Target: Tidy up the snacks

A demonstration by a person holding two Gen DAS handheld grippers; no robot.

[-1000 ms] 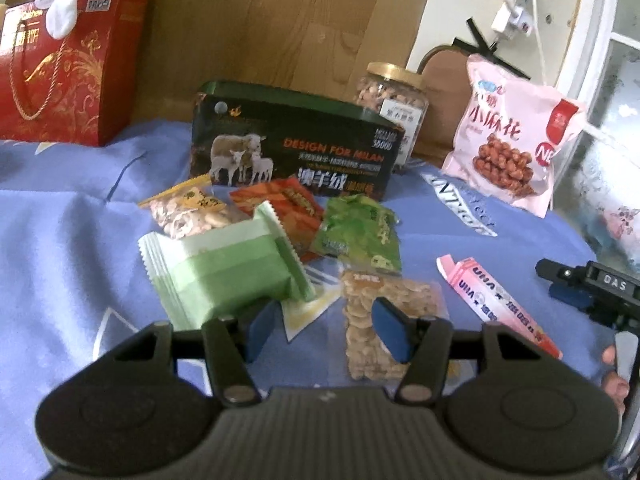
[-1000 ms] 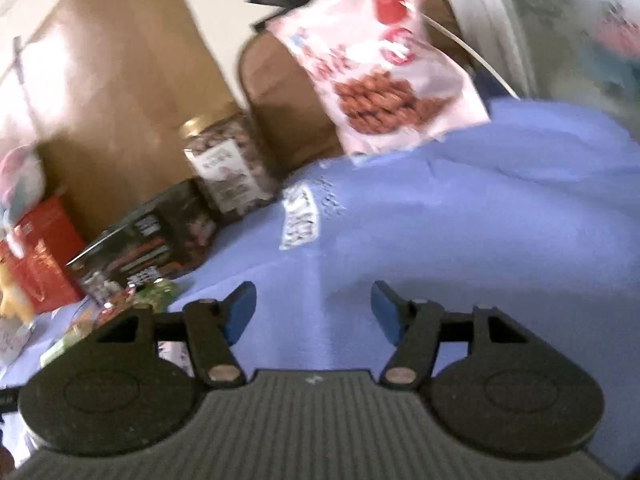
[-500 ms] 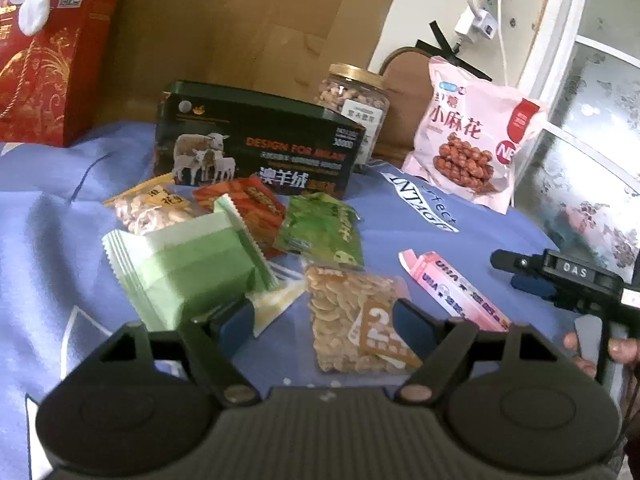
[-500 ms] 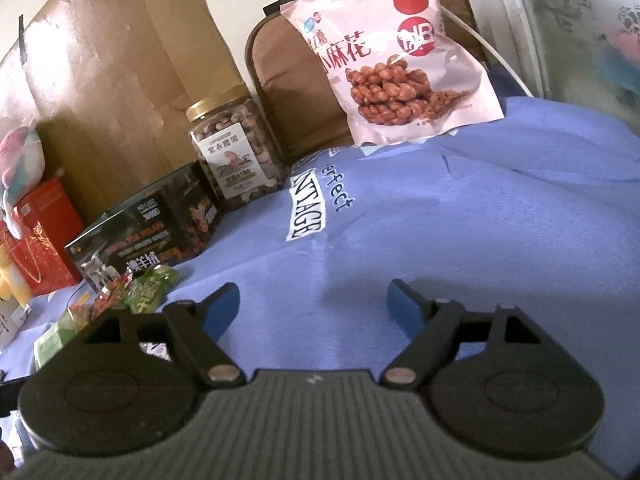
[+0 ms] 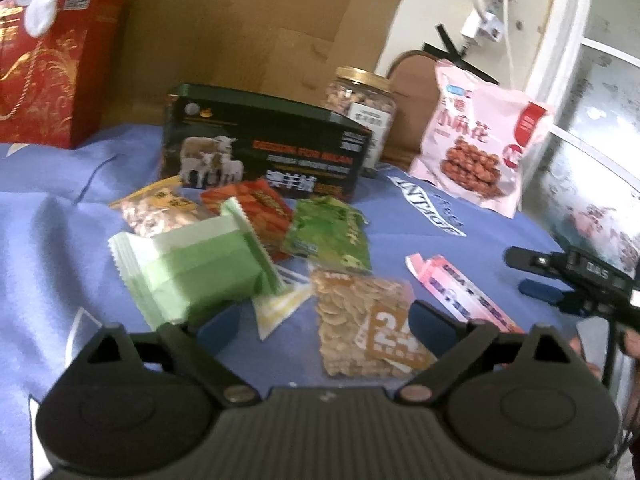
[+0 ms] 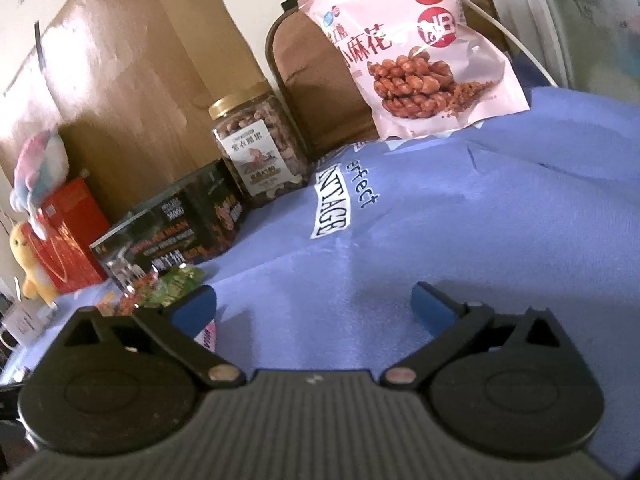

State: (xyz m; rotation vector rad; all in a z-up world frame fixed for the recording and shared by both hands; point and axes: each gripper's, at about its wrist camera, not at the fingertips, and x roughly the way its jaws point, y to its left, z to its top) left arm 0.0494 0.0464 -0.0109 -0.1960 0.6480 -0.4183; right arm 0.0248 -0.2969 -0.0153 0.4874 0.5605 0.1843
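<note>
Covering the whole work surface is a blue cloth (image 5: 48,216), wrinkling in places and carrying a white printed label (image 6: 334,216) with dark lettering. Leaning against a pale wall at the back is a large sheet of brown cardboard (image 5: 248,28), and a white-framed window (image 5: 592,128) is standing off to the right. A red gift bag (image 5: 44,92) with gold patterns is sitting at the far left, with soft toys (image 6: 36,172) resting on and beside it.

Standing along the back edge are the larger containers: a dark green box (image 5: 264,148) printed with sheep, a clear jar (image 6: 260,144) with a gold lid showing nuts inside, and a pink bag (image 6: 416,52) picturing twisted fried snacks, propped against a brown chair back (image 6: 304,64).

Lying in front of the box is the heap of small snacks: a pale green packet (image 5: 196,264), a yellow nut pack (image 5: 156,208), an orange-red packet (image 5: 256,208), a green packet (image 5: 328,236), a clear pouch of sliced nuts (image 5: 364,320) and a pink stick pack (image 5: 460,292) a little apart to the right.

The left gripper (image 5: 320,320) is hovering low over the heap, its jaws opening wide with the sliced-nut pouch lying on the cloth between them, not pressed. The right gripper (image 6: 316,304) is opening wide too, with only bare cloth between its fingers.
</note>
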